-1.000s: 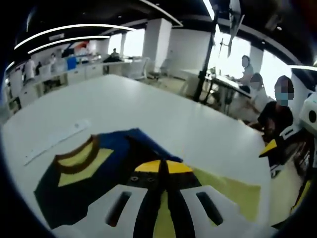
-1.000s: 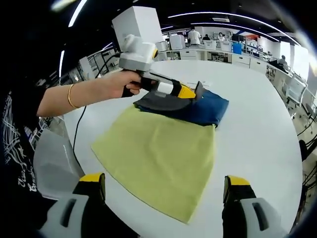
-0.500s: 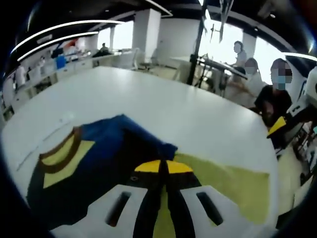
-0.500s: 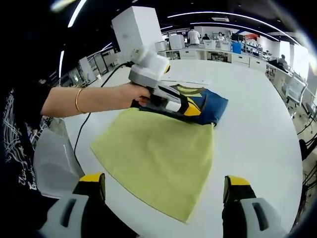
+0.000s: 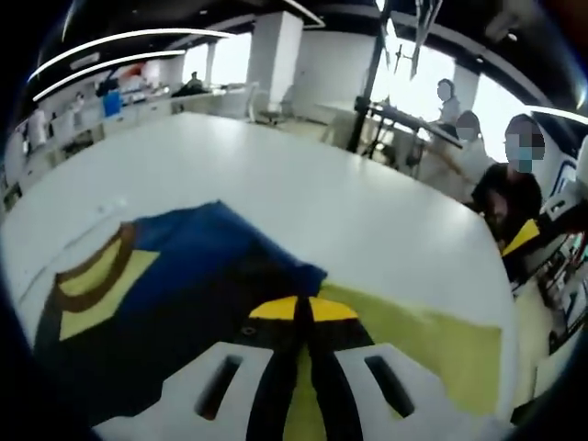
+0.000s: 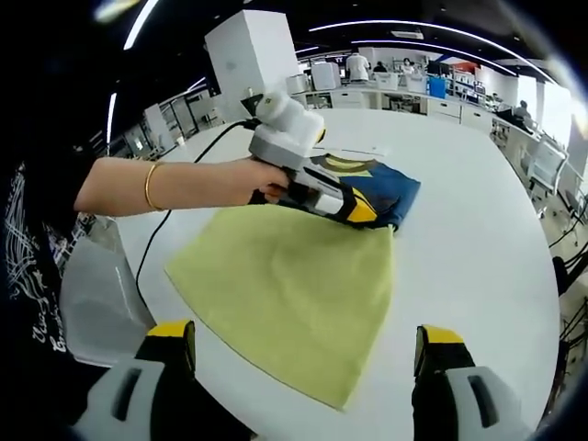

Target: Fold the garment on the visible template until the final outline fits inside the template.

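Note:
A navy-blue garment (image 5: 184,276) with a yellow and brown collar lies folded on the table, at the far edge of a yellow-green template cloth (image 6: 294,294). In the right gripper view the garment (image 6: 395,188) shows beyond the template. My left gripper (image 5: 296,308) is shut, its yellow tips pressed together on dark fabric where the garment meets the template (image 5: 423,344). A person's hand holds the left gripper (image 6: 354,209) low over the garment's near edge. My right gripper (image 6: 305,338) hangs open over the template's near edge, jaws far apart, holding nothing.
The white table (image 6: 478,257) runs wide to the right and behind the garment. A person's arm (image 6: 175,184) and a black cable (image 6: 152,248) cross the left side. Seated people (image 5: 514,193) and desks stand beyond the table's far edge.
The left gripper swung from the garment's far left side across to its near right edge beside the template, carrying dark fabric over. The right gripper stayed still.

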`<state>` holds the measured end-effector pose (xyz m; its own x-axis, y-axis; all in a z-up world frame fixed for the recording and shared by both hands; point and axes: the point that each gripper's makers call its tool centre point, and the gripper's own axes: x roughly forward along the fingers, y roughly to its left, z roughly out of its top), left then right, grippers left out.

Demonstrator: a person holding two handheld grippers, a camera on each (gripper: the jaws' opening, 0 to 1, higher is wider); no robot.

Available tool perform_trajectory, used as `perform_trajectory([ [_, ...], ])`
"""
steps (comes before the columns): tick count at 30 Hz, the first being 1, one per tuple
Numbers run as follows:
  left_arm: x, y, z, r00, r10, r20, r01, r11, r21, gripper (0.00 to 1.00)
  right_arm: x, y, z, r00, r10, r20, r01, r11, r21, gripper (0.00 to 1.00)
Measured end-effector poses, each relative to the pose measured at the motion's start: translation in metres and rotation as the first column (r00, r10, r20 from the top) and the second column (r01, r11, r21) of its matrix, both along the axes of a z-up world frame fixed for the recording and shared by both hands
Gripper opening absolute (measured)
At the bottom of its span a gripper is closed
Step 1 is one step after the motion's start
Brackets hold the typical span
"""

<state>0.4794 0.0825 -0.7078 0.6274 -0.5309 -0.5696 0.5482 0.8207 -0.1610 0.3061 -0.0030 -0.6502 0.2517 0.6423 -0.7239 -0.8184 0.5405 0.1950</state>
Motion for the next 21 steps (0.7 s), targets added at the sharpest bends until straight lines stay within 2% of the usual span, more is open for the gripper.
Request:
perform_trajectory([
  [6,-0.001,-0.003,0.000,1.000,-0.006,0.000,0.006,1.000,0.006,0.03,0.000,-0.001,0.001,1.000,-0.010,0.002,0.010,1.000,0.002,0.99],
  [9,-0.002,0.001,0.001,1.000,0.007,0.009,-0.007,1.000,0.027,0.14,0.000,0.000,0.002,1.000,-0.003,0.006,0.003,1.000,0.002,0.99],
  [11,-0.003,0.005,0.004,0.999,0.046,-0.005,-0.046,0.999,0.013,0.22,0.000,0.000,0.002,1.000,-0.002,0.009,0.002,1.000,0.001,1.00],
  [13,-0.003,0.008,0.011,0.998,0.060,0.016,-0.060,0.998,-0.003,0.32,0.000,0.001,0.002,1.000,-0.004,0.010,0.004,1.000,0.002,1.00],
  [16,-0.002,0.015,0.016,0.997,0.070,0.031,-0.070,0.997,0.013,0.38,0.000,0.002,0.002,1.000,-0.003,0.011,0.003,1.000,0.001,1.00],
  [21,0.000,0.036,0.025,0.990,0.136,0.050,-0.137,0.990,0.021,0.51,0.000,0.005,0.002,1.000,0.007,0.011,-0.007,1.000,0.000,1.00],
])
